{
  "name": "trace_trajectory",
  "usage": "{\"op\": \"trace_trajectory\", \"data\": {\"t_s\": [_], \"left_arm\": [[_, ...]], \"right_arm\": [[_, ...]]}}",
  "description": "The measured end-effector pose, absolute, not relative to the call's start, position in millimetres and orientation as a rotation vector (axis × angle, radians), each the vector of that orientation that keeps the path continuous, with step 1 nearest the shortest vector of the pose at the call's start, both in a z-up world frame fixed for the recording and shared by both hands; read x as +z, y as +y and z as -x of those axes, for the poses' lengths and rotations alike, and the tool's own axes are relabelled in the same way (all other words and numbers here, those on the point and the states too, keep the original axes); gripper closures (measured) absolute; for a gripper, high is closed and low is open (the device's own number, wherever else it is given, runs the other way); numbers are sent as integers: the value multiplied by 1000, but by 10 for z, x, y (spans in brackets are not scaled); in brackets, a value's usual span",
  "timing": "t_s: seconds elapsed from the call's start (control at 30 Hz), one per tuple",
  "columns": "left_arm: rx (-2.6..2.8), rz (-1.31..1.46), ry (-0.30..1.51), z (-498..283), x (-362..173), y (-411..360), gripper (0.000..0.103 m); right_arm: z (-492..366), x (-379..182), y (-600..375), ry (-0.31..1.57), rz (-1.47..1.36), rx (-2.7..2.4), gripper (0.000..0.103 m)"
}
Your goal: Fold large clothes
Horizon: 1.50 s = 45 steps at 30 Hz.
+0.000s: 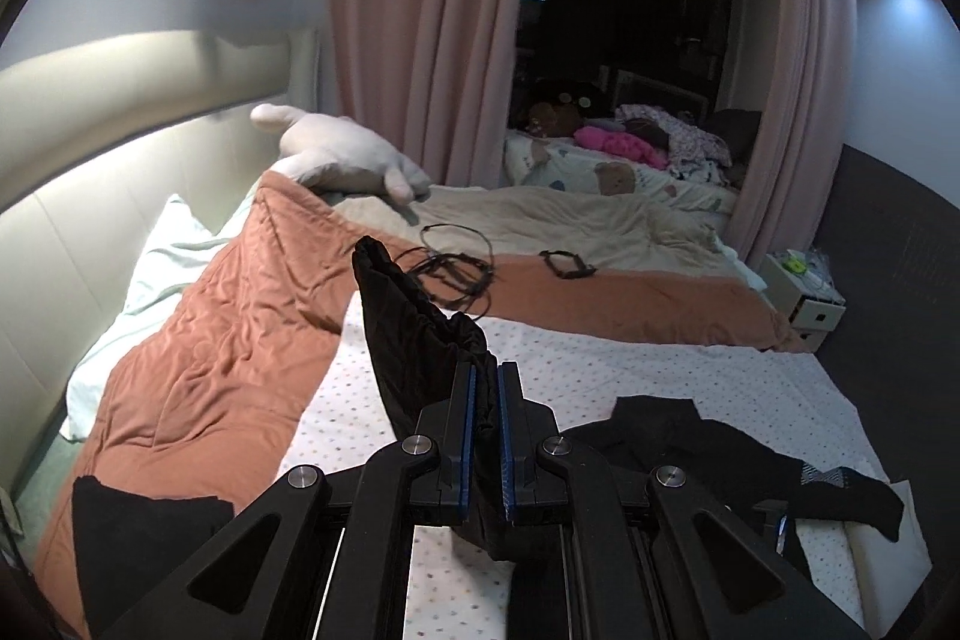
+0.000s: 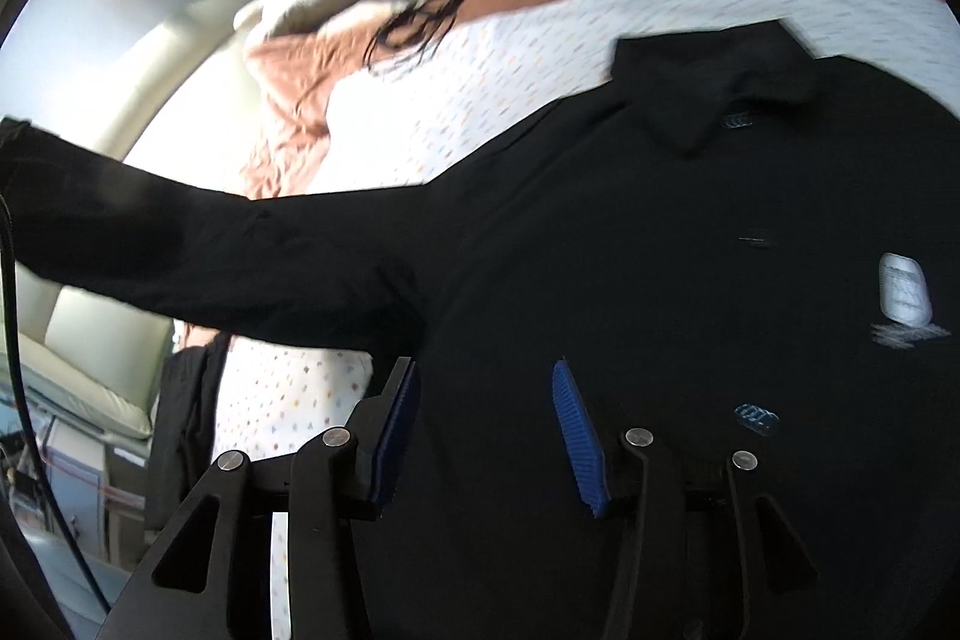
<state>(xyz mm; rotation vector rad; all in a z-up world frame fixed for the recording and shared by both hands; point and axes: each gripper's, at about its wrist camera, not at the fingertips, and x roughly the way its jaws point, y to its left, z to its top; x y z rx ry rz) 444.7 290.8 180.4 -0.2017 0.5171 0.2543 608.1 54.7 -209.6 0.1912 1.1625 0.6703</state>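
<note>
1. Left tongs: clamped shut on the black sleeve, cuff end bunched and poking up past the tips, cloth also hanging below the pads.
2. Ahead and left of the left tongs: orange quilt rumpled along the bed; beyond the tips, a tangle of black cable on the quilt, well apart from the sleeve.
3. Right of the left tongs: shirt body lying on the dotted sheet, low and near.
4. Seen from the right wrist: sleeve stretched taut from the far left edge, running rightward into the shirt body; long axis of the sleeve roughly level, left to right.
5. Right tongs: spread wide, gripping nothing, blue pads hovering over the body just below the armpit; contact with the cloth not clear.
6. Further right and ahead of the right tongs: collar at the far side, white label to the right, so the shirt lies flat, collar away, hem toward the tongs.
7. Key relation: sleeve reaching away leftward from the body, with the body to the right of the left tongs. Likely next: carry the sleeve rightward across the body, along its own axis. Left tongs already on the cuff, so nearer for that; right tongs better placed to pin the body near the shoulder seam.
8. Risk: body dragging with the sleeve if unpinned.
</note>
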Motion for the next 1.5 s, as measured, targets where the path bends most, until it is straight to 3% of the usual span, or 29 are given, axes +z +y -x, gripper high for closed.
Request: {"op": "trace_trajectory", "data": {"t_s": [0.37,0.67,1.2,1.3,1.33,1.47,1.5], "left_arm": [[98,118,551,-5053,1970,1637,96],[6,44,632,-5679,1883,726,96],[-152,37,856,-6712,707,-536,95],[-283,29,980,-6744,419,-778,81],[-307,9,1002,-6715,358,-839,71],[-299,-34,938,-6445,304,-820,40],[-291,-26,921,-6374,304,-777,37]], "right_arm": [[-5584,-1582,-862,1040,-229,505,56],[-5387,-1513,-1849,984,-344,396,56],[-4913,-2032,-3033,970,-589,202,56],[-4903,-2104,-3059,983,-590,189,56],[-4892,-2120,-3068,987,-587,189,56],[-4881,-2118,-3027,999,-562,196,56],[-4877,-2101,-3020,997,-554,195,56]]}}
